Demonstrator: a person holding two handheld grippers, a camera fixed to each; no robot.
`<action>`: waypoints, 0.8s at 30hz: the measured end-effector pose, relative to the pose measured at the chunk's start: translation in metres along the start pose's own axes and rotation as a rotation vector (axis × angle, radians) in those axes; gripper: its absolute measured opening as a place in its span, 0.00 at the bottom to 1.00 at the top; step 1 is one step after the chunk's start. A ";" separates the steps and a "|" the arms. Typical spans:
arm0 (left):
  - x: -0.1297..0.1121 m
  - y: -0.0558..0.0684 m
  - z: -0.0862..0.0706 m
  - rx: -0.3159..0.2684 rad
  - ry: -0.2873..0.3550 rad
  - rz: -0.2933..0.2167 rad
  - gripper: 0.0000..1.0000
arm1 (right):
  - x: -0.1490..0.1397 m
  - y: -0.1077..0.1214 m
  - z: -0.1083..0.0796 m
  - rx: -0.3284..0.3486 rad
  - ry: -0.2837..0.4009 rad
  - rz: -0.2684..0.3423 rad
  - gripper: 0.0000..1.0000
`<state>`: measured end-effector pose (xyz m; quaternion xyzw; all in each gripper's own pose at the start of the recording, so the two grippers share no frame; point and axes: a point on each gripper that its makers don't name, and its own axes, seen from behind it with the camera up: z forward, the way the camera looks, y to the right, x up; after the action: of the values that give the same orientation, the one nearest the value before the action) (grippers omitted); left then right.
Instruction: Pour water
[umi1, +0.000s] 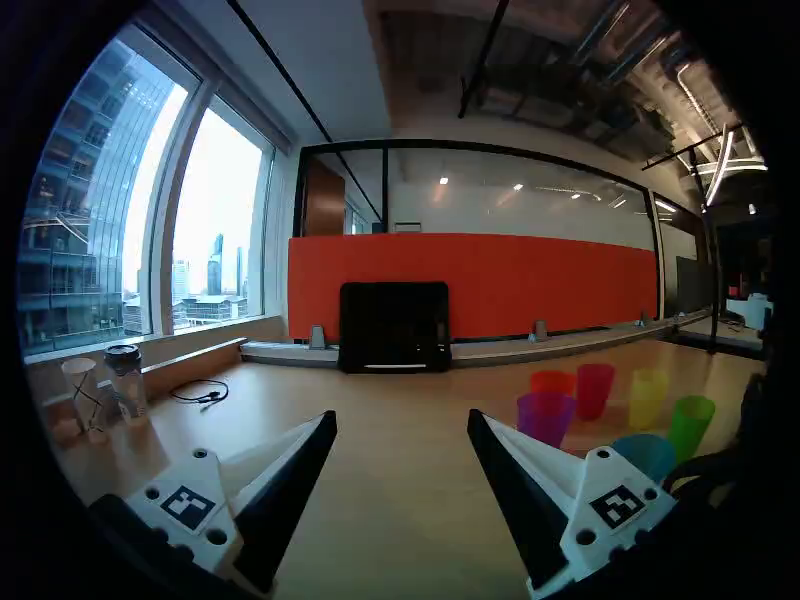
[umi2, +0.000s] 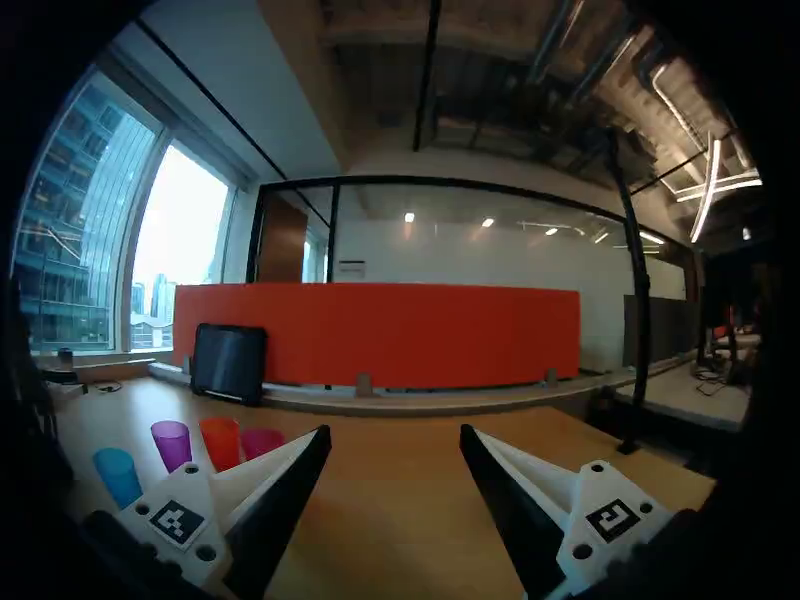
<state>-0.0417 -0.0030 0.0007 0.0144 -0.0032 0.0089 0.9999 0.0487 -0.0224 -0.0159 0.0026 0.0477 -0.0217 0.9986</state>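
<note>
Now, left gripper view: a lidded takeaway cup (umi1: 125, 382) stands on the window ledge far left, print too small to read. Left gripper (umi1: 400, 415) fingers are spread apart and empty, with bare wooden table (umi1: 400, 500) ahead up to a black screen (umi1: 393, 327). Plastic cups (umi1: 545, 415) cluster just right of it. Right gripper view: the plastic cups (umi2: 171, 443) stand left. Right gripper (umi2: 395, 430) is likewise apart and empty, and the table edge drops off at right.

In the left gripper view, a cluster of plastic cups (umi1: 594, 388) stands on the table (umi1: 400, 430) to the right. Behind, at the middle, a tablet (umi1: 393, 327) stands against the partition (umi1: 500, 285). Two drink cups (umi1: 125, 385) stand far left near the window (umi1: 215, 240), with a cable (umi1: 200, 392) just beside them.
</note>
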 end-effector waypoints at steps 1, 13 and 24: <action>0.000 0.000 0.000 0.000 0.000 0.000 0.97 | -0.001 -0.001 0.001 0.003 0.002 0.003 1.00; 0.000 -0.001 0.000 0.000 0.000 0.001 0.97 | -0.020 -0.004 0.005 0.007 0.007 0.019 1.00; 0.000 -0.001 0.000 0.000 0.000 0.000 0.97 | -0.041 0.004 0.009 -0.002 -0.029 0.024 1.00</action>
<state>-0.0420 -0.0044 0.0003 0.0144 -0.0031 0.0092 0.9998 0.0094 -0.0166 -0.0028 0.0020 0.0334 -0.0099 0.9994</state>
